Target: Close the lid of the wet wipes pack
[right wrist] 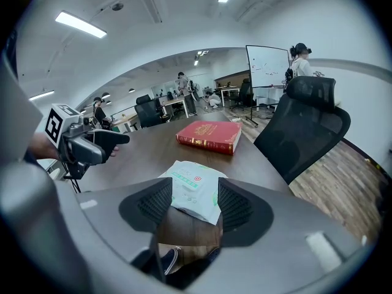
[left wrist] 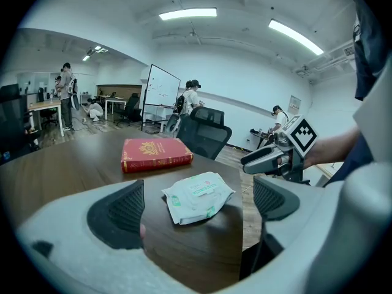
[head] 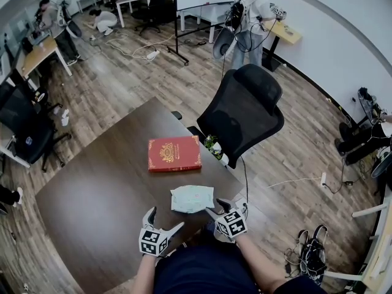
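The wet wipes pack, white with pale green print, lies flat on the dark wooden table near its front edge. Its top flap looks to lie flat against the pack. My left gripper hovers low at the pack's near left, jaws wide open and empty. My right gripper sits just off the pack's right edge with a narrower gap and nothing between the pads. In the left gripper view the pack shows beyond the jaws; in the right gripper view the pack lies just past the pads.
A red hardcover book lies farther back on the table. A black office chair stands at the table's far right corner. People, desks and a whiteboard fill the room behind. The table edge runs right under my grippers.
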Demonstrator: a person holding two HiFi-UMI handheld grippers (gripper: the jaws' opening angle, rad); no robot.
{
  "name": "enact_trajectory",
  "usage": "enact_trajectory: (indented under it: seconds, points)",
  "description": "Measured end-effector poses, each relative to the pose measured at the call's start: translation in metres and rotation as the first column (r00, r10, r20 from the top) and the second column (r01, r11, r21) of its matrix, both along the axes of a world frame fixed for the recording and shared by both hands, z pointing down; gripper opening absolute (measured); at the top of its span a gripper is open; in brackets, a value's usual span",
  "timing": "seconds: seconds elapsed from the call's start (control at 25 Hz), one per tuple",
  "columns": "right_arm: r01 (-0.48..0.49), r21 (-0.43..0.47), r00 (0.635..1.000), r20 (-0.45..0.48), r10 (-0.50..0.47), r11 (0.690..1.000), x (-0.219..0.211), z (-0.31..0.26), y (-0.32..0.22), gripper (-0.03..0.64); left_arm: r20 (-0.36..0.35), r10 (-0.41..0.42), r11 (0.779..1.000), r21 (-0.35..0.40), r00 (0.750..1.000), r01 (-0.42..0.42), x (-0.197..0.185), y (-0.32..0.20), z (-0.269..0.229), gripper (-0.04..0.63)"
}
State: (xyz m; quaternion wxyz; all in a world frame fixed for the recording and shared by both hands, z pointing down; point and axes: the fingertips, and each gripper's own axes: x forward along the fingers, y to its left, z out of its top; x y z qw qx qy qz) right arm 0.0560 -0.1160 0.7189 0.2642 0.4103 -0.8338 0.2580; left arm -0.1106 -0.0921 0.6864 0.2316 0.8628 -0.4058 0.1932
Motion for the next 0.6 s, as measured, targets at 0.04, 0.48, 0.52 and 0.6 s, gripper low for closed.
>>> enact_trajectory:
  seconds: [0.04, 0.48, 0.52, 0.6]
  points:
    - [0.001, -0.001, 1.0, 0.0, -0.001, 1.0, -0.0003, -0.0001, 0.0, 0.249, 0.0, 0.001, 1.0, -0.002, 1.0, -0.001, 0.0001, -0.0002, 0.0, 0.551]
    - [0.008, -0.018, 1.0, 0.002, -0.008, 1.0, -0.0016, 0.0008, 0.0024, 0.249, -0.001, 0.004, 1.0, -0.01, 1.0, -0.004, 0.0002, -0.0007, 0.0004, 0.551]
    - [0.009, -0.019, 1.0, 0.003, -0.009, 1.0, -0.0017, 0.0005, 0.0021, 0.249, -0.001, 0.004, 1.0, -0.011, 1.0, -0.004, 0.0003, -0.0011, 0.0004, 0.551]
    - [0.012, -0.022, 1.0, 0.005, -0.012, 1.0, -0.002, 0.0, 0.0016, 0.249, -0.001, 0.004, 1.0, -0.013, 1.0, -0.004, 0.0007, -0.0016, 0.0006, 0.551]
